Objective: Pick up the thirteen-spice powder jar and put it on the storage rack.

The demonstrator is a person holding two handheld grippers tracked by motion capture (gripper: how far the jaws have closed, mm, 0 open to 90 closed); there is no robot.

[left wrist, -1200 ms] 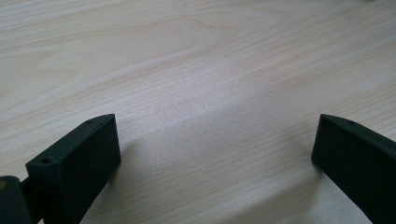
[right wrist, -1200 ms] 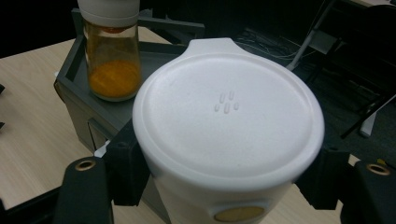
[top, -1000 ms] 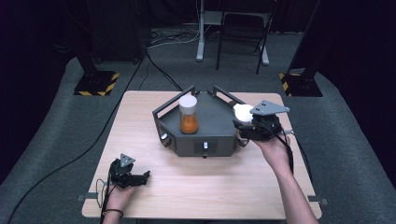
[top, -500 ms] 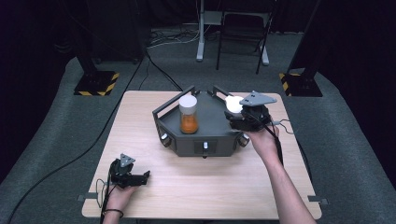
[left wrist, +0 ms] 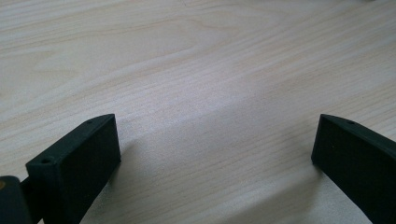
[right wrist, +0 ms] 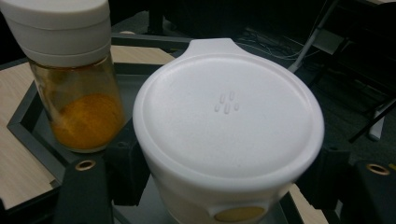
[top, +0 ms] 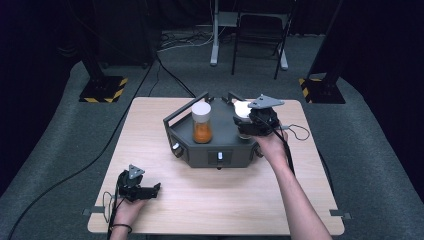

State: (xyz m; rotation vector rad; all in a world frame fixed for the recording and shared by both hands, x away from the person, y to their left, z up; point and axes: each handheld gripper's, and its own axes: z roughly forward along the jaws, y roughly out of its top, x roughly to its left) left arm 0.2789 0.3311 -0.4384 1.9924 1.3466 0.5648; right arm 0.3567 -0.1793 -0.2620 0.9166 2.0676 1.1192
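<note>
A dark six-sided tray (top: 200, 156) stands on the wooden table (top: 225, 200). Upright in it is a glass jar of orange powder (top: 202, 125) with a white lid, seen close up as the jar (right wrist: 77, 84) in the right gripper view. My right gripper (top: 244, 124) is shut on a small white-lidded container (top: 242, 108) over the tray's right part, just right of the jar. In the right gripper view that container (right wrist: 229, 121) sits between my black fingers (right wrist: 125, 163). My left gripper (top: 146, 191) rests open near the table's front left, its jaws (left wrist: 215, 158) wide apart over bare wood.
The tray has raised bar handles (top: 185, 107) at its back and knobs (top: 219, 157) on its front wall. Behind the table, on the floor, stand a chair (top: 260, 30), cables and two stands with yellow-black bases (top: 102, 89).
My right gripper has carried the white-lidded container leftward from the tray's right edge to over the tray, nearer the jar. The left gripper has stayed put.
</note>
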